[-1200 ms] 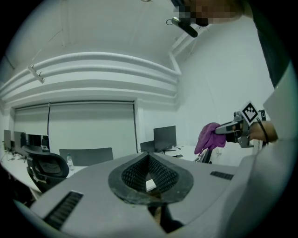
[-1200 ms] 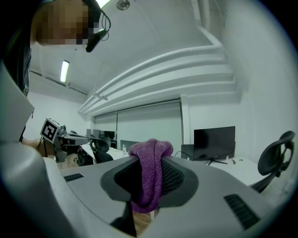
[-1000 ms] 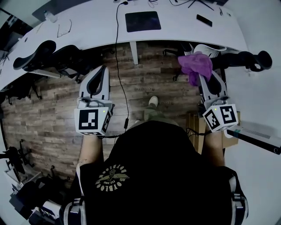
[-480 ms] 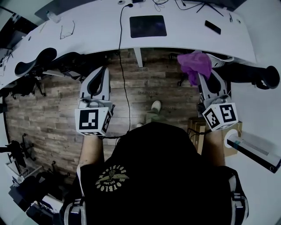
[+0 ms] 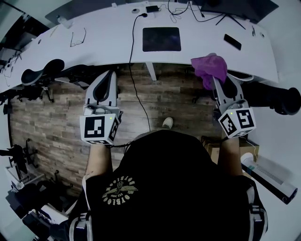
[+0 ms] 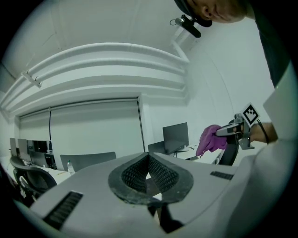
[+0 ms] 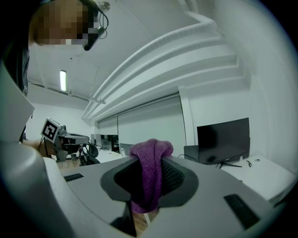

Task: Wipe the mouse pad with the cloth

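Grips the purple cloth [image 5: 209, 68] in the closed jaws of the right gripper [image 5: 216, 81], at upper right by the desk [image 5: 108, 42] edge. Holds the left gripper [image 5: 110, 75] shut, seemingly on nothing. Has yet to reach the dark mouse pad [image 5: 161, 39] at upper centre, well apart from the cloth, leaving all wiping undone.

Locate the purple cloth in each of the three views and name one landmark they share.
Head view: purple cloth upper right, bunched at the tip of the right gripper.
Left gripper view: right of centre, hanging from the right gripper.
Right gripper view: dead centre, clamped between the jaws.
Shared landmark: the dark monitor, at the head view's top edge and beside the cloth in both gripper views.
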Demonstrator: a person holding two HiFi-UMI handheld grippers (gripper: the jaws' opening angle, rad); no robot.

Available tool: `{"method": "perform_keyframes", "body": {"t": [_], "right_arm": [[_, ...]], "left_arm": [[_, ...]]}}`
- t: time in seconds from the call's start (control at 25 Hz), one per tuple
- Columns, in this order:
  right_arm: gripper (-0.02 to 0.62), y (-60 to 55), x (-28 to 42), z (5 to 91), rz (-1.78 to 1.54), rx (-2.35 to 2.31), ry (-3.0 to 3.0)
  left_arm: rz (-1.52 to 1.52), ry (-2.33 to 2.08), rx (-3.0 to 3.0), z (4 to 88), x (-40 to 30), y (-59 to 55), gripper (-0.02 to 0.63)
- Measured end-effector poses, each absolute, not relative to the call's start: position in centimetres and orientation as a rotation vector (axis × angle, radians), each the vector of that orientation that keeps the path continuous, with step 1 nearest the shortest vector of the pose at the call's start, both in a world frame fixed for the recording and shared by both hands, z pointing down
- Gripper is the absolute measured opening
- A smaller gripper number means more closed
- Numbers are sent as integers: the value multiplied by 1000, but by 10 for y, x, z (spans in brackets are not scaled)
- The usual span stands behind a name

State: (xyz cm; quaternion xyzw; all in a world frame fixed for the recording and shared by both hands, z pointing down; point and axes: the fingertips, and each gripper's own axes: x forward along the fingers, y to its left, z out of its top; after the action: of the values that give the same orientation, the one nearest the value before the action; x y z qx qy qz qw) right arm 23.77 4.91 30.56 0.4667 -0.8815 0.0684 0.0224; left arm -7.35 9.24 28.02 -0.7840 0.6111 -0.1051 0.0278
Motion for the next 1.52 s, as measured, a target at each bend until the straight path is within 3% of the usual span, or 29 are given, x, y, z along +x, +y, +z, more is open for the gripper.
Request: {"method": "perform_keyframes", "body": {"t": [0.64, 1.52], "right_arm": [[89, 19, 246, 305, 222, 1413, -2752], [89, -33, 192, 297, 65, 1439, -2666]], "left_arm": [[-324, 1944, -2362, 273, -70, 82, 2], [-216, 1913, -2392, 281, -110, 14, 2]]}}
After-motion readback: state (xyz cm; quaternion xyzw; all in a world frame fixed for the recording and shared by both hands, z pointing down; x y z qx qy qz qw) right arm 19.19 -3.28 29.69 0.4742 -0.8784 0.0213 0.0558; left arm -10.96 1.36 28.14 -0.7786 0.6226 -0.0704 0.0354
